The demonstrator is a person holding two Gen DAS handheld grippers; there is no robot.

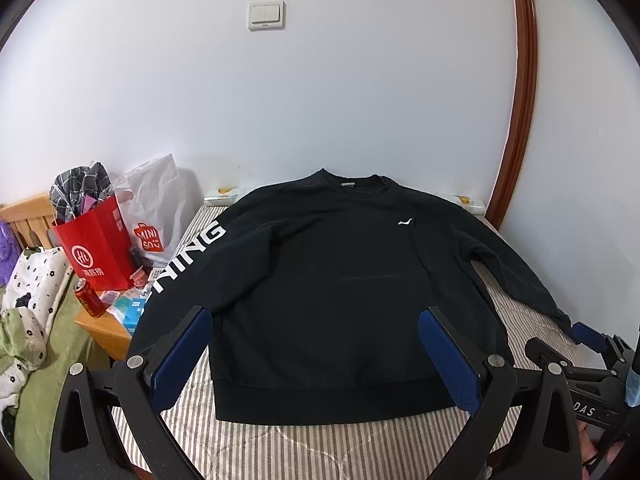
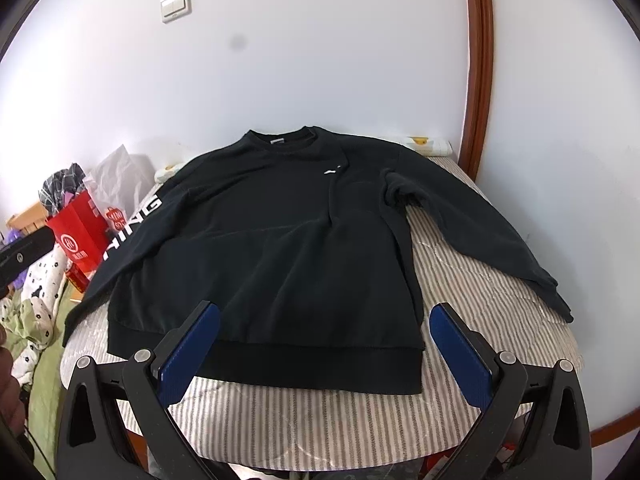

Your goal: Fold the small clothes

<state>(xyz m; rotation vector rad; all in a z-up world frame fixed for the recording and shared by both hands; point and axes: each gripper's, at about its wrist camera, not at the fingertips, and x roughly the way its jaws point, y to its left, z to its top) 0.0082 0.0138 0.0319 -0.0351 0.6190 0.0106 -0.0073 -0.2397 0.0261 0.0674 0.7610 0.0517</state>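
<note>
White wall stands behind a striped bed cover (image 1: 304,444), and both claws hang over its near edge. Inside the left view, the left claw (image 1: 314,320) has its two blue fingers (image 1: 182,350) spread wide apart with nothing between them. They float just above the bottom band of a black sweatshirt (image 1: 320,288). The right claw (image 2: 324,316) looks the same in its own view, with blue fingers (image 2: 460,354) wide apart and holding nothing, right over the bottom band too. The sweatshirt lies flat on the striped cover with its front up and its neck toward the wall. One sleeve has big white letters (image 1: 188,258) and runs down the left side. The other sleeve (image 2: 492,232) stretches out to the right. A small white mark (image 1: 406,221) sits on the chest. Off to the left are a red paper bag (image 1: 94,248), a white shopping bag (image 1: 160,212) and a red can (image 1: 89,299). A light switch (image 1: 267,15) is up on the wall
</note>
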